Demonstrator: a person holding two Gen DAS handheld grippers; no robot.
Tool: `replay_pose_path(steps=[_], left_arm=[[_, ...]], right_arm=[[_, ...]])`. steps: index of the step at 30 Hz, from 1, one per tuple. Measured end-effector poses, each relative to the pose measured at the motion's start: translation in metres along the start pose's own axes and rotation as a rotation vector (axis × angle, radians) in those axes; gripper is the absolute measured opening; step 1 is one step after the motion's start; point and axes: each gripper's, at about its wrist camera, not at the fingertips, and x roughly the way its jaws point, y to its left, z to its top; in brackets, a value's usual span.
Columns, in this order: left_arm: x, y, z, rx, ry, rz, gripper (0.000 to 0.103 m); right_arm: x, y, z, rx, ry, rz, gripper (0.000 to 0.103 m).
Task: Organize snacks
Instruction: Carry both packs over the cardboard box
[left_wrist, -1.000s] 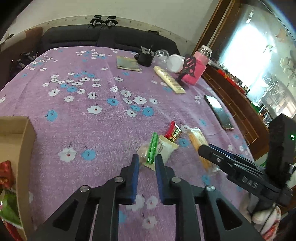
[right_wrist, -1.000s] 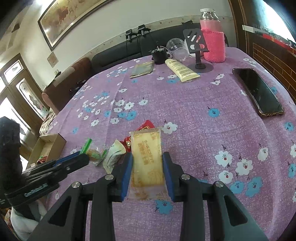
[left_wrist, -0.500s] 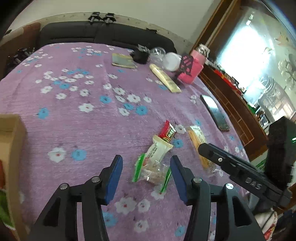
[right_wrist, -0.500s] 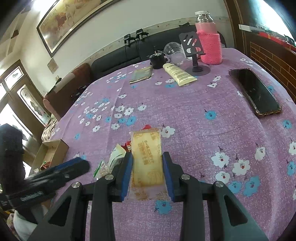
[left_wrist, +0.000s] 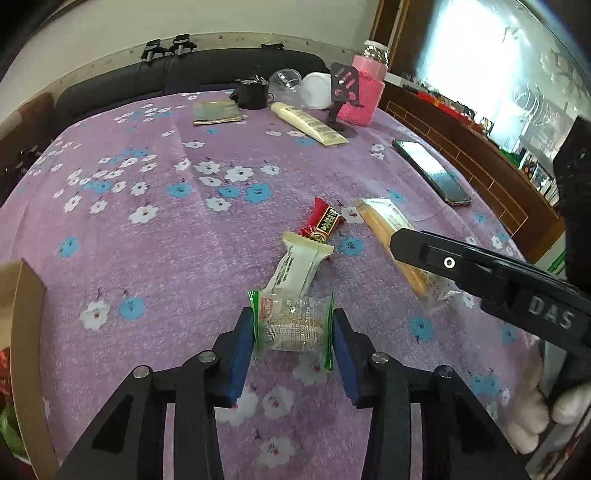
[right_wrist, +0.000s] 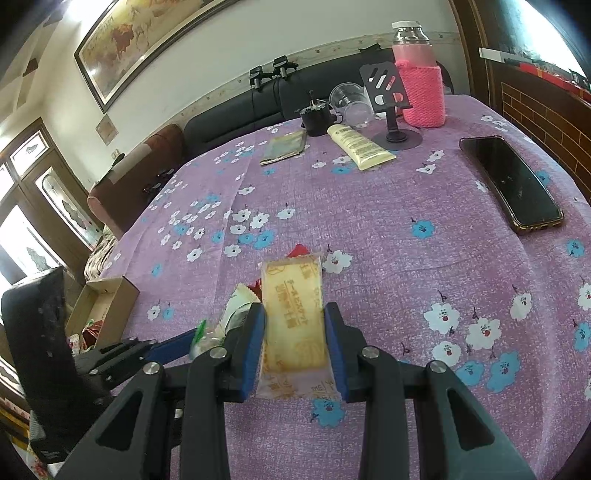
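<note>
Table: round top under a purple cloth (left_wrist: 155, 258) with white and blue flowers; snacks lie near its front edge
Left gripper (left_wrist: 293, 345): its jaws have just been closing around a clear packet with green ends (left_wrist: 291, 325); the blue pads touch both green ends of the packet, which lies on the cloth between them
Right gripper (right_wrist: 294, 343): closed on a long yellow wafer pack (right_wrist: 293, 306); the pads press its two long sides, and the pack points away from the camera, its far end low over the cloth
White packet (left_wrist: 299, 267): lies on the cloth just beyond the clear packet, touching it at the near end
Red packet (left_wrist: 323, 223): lies just beyond the white packet, its near end under or against the white one; I cannot tell which
Cardboard box (right_wrist: 103, 306): open, at the left edge of the table; some colourful wrappers are inside
Far side of table: cream tube (right_wrist: 358, 146); black phone stand (right_wrist: 391, 110); pink knitted bottle (right_wrist: 421, 88); clear cup (right_wrist: 349, 101); flat green-grey booklet (right_wrist: 284, 147)
Phone (right_wrist: 511, 182): dark screen, lies flat at the right side, well apart from the snacks
Person: a white glove (left_wrist: 532, 410) holds the handle of the right gripper
</note>
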Motion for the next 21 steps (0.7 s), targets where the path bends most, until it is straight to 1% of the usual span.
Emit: replay_pose_path(steps=[4,10,13,17,21], left_arm=[[-0.015,0.004,-0.005,-0.028,-0.026,-0.016,0.043],[-0.053,0.012,-0.014,-0.075,-0.089,-0.043,0.043],[-0.073,0.021,-0.020,-0.113,-0.119,-0.056,0.043],[-0.106,0.042,-0.033,-0.168,-0.174,-0.059,0.043],[-0.142,0.075,-0.047,-0.226,-0.235,-0.023,0.043]], right_arm=[[-0.001,0.001,0.000,-0.003,-0.005,0.001,0.032],[0.001,-0.001,-0.001,0.002,-0.007,-0.006,0.032],[0.003,0.000,-0.002,-0.003,-0.010,-0.014,0.032],[0.003,0.005,-0.005,-0.021,-0.024,-0.023,0.032],[0.001,0.012,-0.007,-0.043,-0.045,-0.037,0.032]])
